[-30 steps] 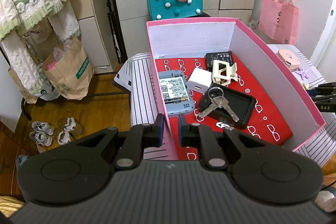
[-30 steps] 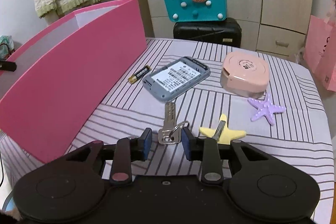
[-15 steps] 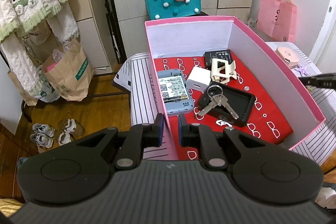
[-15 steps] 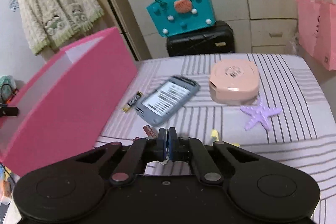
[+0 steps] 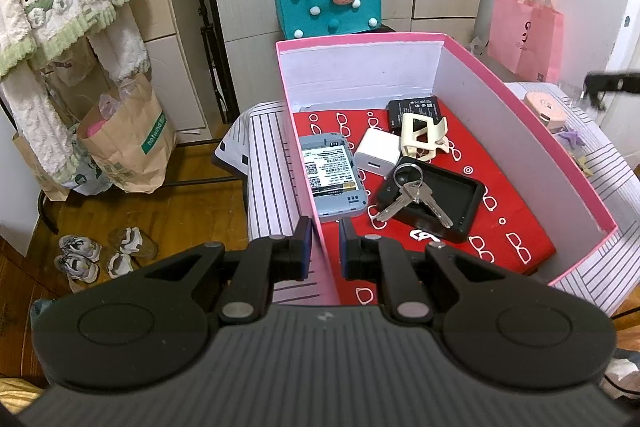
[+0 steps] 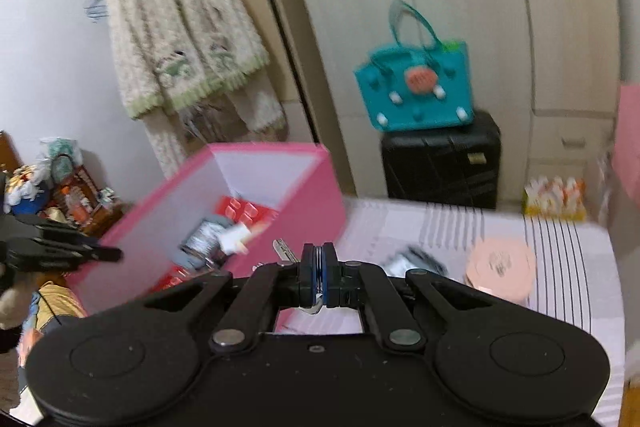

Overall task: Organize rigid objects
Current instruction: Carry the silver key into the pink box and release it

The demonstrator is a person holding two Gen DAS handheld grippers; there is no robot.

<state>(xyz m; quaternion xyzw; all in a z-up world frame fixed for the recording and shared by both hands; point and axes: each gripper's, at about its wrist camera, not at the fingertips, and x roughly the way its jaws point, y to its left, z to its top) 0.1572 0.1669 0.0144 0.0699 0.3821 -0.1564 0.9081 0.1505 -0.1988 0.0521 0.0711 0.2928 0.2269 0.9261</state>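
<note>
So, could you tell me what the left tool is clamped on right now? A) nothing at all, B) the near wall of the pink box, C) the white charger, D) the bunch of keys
B: in the left wrist view the left tool has one finger outside and one inside the near wall of the pink box, while the bunch of keys and the white charger lie untouched inside.

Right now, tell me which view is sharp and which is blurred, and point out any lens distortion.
Left wrist view: sharp; the keys and labels inside the pink box read crisply, though fisheye bends the cabinet lines. Right wrist view: motion-smeared; the teal bag and striped tablecloth streak, while the right hand-held gripper itself stays crisp; dark corners.
</note>
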